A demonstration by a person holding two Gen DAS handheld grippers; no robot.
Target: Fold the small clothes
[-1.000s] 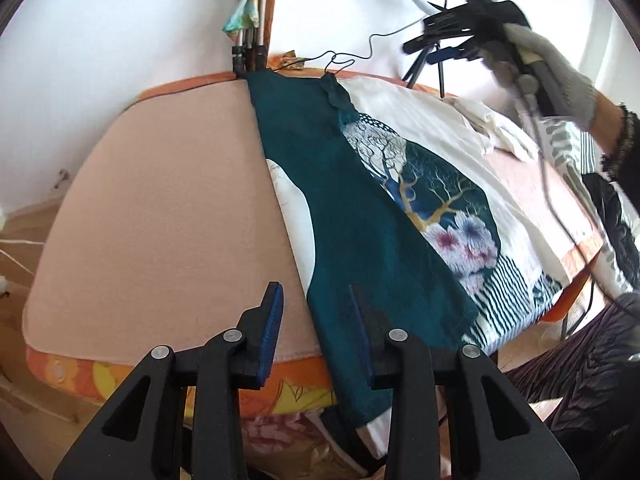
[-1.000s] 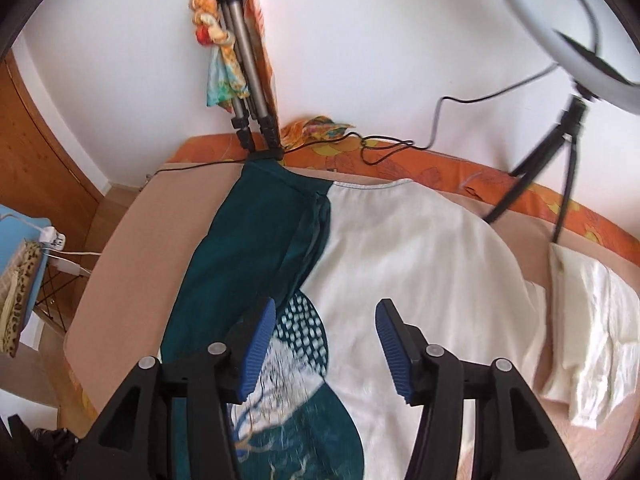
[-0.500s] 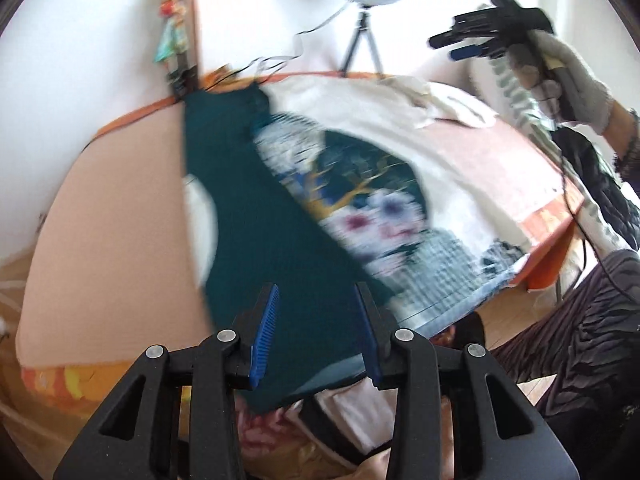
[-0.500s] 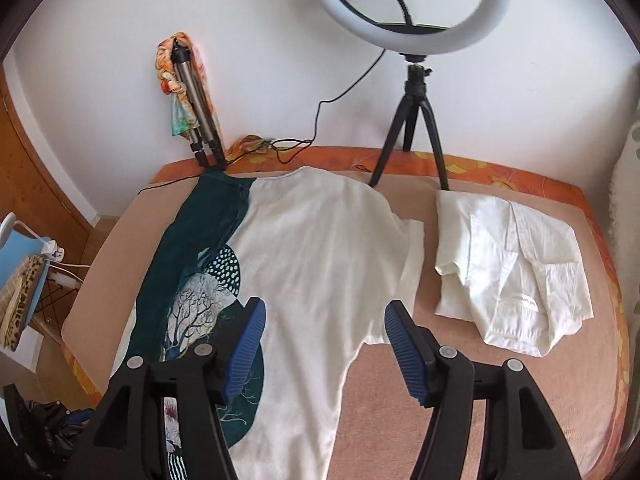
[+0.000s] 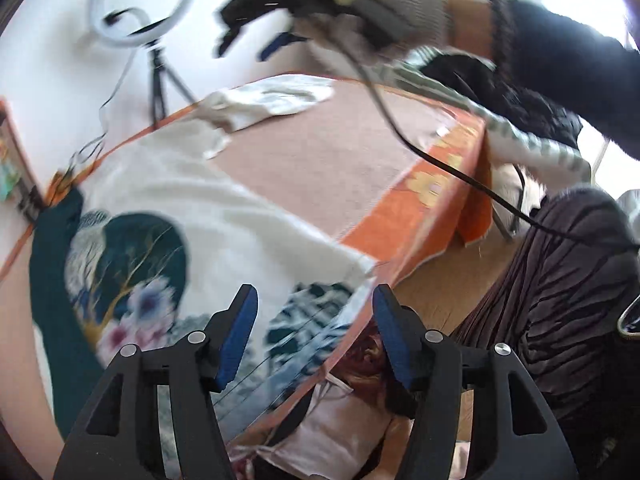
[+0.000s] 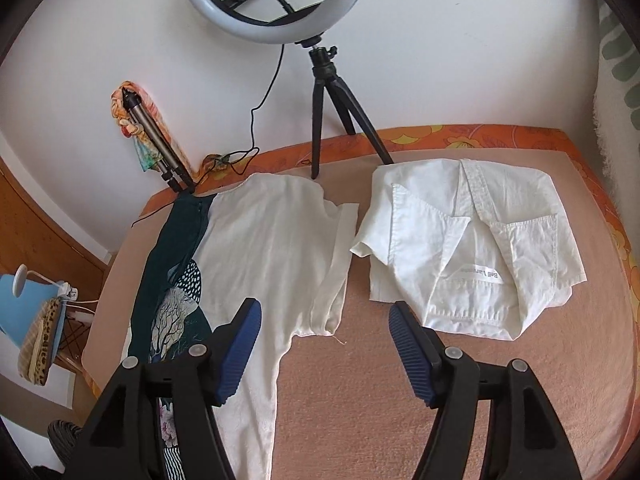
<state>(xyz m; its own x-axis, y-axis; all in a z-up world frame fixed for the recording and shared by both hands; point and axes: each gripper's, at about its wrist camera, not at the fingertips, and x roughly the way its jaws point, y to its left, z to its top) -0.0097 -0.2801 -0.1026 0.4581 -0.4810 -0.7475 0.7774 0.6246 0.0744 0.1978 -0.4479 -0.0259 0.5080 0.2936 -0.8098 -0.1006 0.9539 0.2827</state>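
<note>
- A bed with a salmon-pink cover (image 6: 400, 400) and orange flowered edging stands against a white wall (image 6: 460, 60).
- A white ring light on a black tripod (image 6: 320, 120) stands at the bed's wall edge.
- A white-and-teal printed top (image 6: 272, 248) lies flat on the cover; just beside it lies a folded white collared shirt (image 6: 472, 252).
- The left claw (image 5: 314, 330) has just been opening; it hovers released over the top's hem at the bed's near edge.
- The right claw (image 6: 324, 348) has also been opening, nothing gripped, above the cover between top and shirt.

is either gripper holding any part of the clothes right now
Nothing is held. The left gripper and the right gripper both stand open and empty above the white and teal printed top; their jaws have just been opening.
</note>
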